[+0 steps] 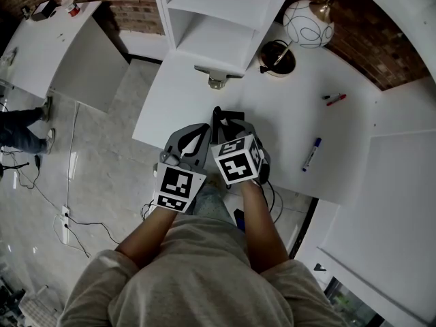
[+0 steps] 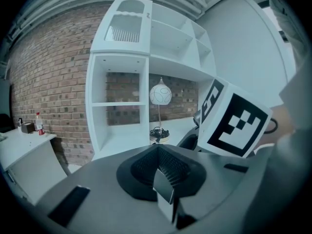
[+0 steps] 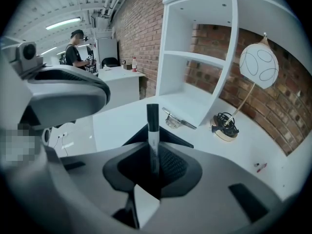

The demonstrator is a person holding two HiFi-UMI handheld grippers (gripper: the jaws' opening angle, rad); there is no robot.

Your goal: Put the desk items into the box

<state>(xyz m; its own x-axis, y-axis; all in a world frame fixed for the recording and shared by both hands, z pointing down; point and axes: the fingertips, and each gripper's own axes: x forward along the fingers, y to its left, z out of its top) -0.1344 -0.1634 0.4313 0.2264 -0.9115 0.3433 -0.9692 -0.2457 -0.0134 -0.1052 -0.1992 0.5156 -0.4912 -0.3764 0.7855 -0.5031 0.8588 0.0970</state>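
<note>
Our white worktop [image 1: 286, 114] meets a red-brick wall [image 1: 381, 39] beside a white open shelf unit [image 1: 218, 19]. On it stands a white globe lamp [image 1: 308, 23], with a small red pen [image 1: 336, 99] and a blue-capped white marker [image 1: 311, 154] lying well apart. At its near edge, above the grey tiled floor [image 1: 102, 148], our right gripper [image 3: 153, 152] has its jaws clenched on a black-capped white marker [image 3: 152, 126], while our left gripper [image 2: 158, 167] has its jaws pressed together, empty.

Left gripper [image 1: 195, 136] and right gripper [image 1: 222, 121] sit side by side at the surface's [image 1: 286, 114] near edge; left jaws pressed together, empty; right jaws clamp a marker [image 3: 152, 126], pitched downward.
</note>
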